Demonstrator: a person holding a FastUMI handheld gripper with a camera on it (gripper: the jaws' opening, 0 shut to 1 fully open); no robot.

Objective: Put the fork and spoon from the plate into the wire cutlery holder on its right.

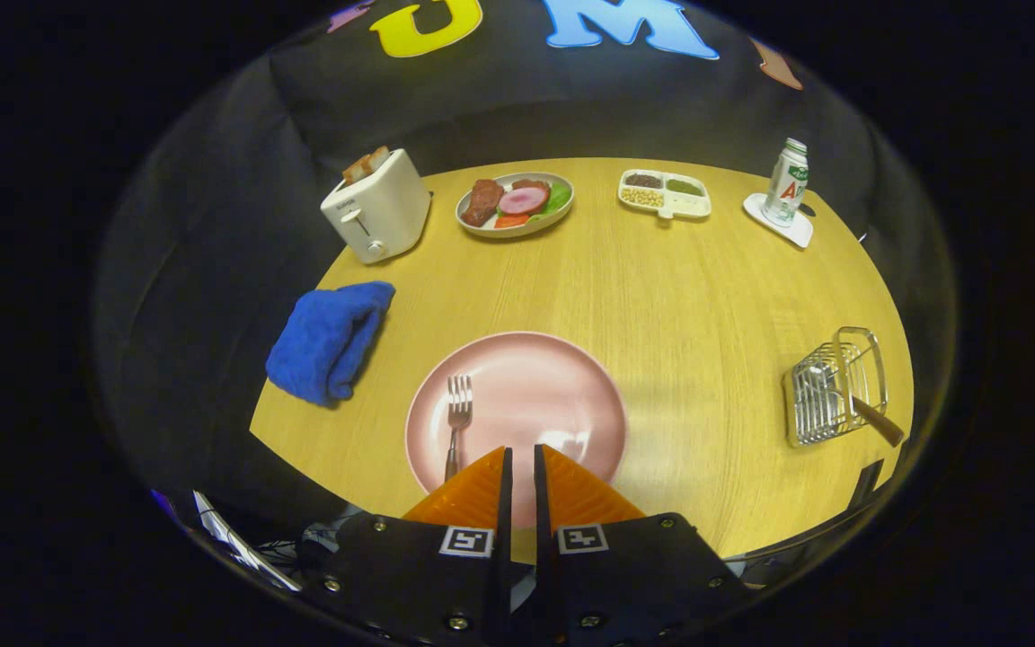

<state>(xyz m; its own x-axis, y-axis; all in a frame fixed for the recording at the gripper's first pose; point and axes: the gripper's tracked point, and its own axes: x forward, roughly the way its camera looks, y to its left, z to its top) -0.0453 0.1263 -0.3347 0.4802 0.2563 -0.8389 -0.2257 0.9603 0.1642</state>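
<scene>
A pink plate [535, 386] lies on the wooden table just ahead of my fingers. On its left part rests a metal fork [457, 413], tines pointing away, its handle passing left of the fingertips. My gripper [520, 451] hovers over the plate's near rim, its fingers almost together with a thin gap and nothing between them. Far to the right stands the wire cutlery holder [832, 386], with a wooden-handled utensil [872, 418] leaning out of it; its head is hidden in the wires.
A blue cloth [329, 340] lies left of the plate at the table's edge. Along the back stand a white toaster [376, 214], a dish of food [515, 203], a divided tray [665, 192] and a can on a coaster [785, 184].
</scene>
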